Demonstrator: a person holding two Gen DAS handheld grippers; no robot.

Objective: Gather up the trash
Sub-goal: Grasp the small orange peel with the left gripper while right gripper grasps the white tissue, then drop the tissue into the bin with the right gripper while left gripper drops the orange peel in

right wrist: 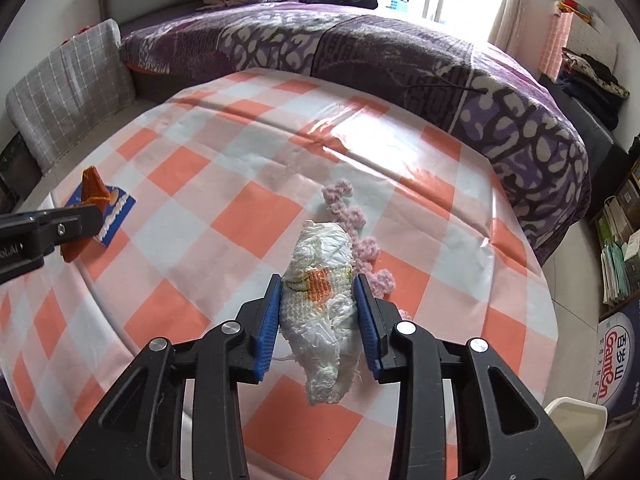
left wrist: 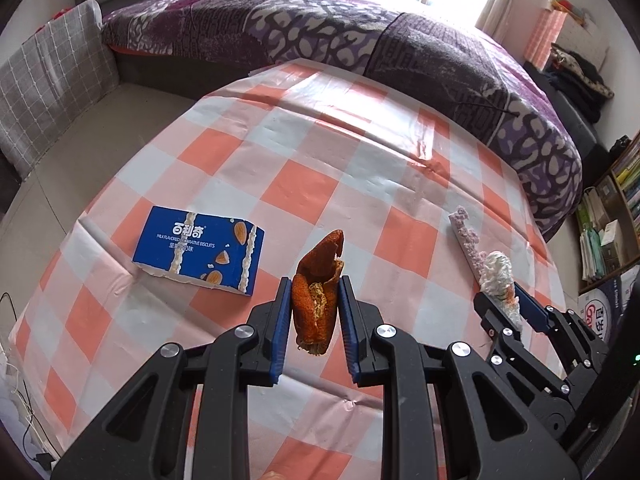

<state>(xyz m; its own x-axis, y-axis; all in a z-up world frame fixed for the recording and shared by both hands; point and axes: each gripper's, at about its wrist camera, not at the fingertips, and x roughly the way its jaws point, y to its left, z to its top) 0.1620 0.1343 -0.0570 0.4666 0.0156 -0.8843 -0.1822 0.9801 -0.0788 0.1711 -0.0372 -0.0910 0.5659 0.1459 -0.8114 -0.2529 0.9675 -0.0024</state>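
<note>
While left gripper (left wrist: pixel 314 294) pinches orange peel (left wrist: pixel 318 292), right gripper (right wrist: pixel 318 294) clamps crumpled tissue (right wrist: pixel 322 308); biscuit box (left wrist: pixel 200 256) flat on table (left wrist: pixel 360 184).

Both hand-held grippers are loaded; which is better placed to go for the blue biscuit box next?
Left, probably. The blue biscuit box lies just left of the left hand-held gripper, far from the right hand-held gripper. Each must drop its load first: orange peel, crumpled tissue.
</note>
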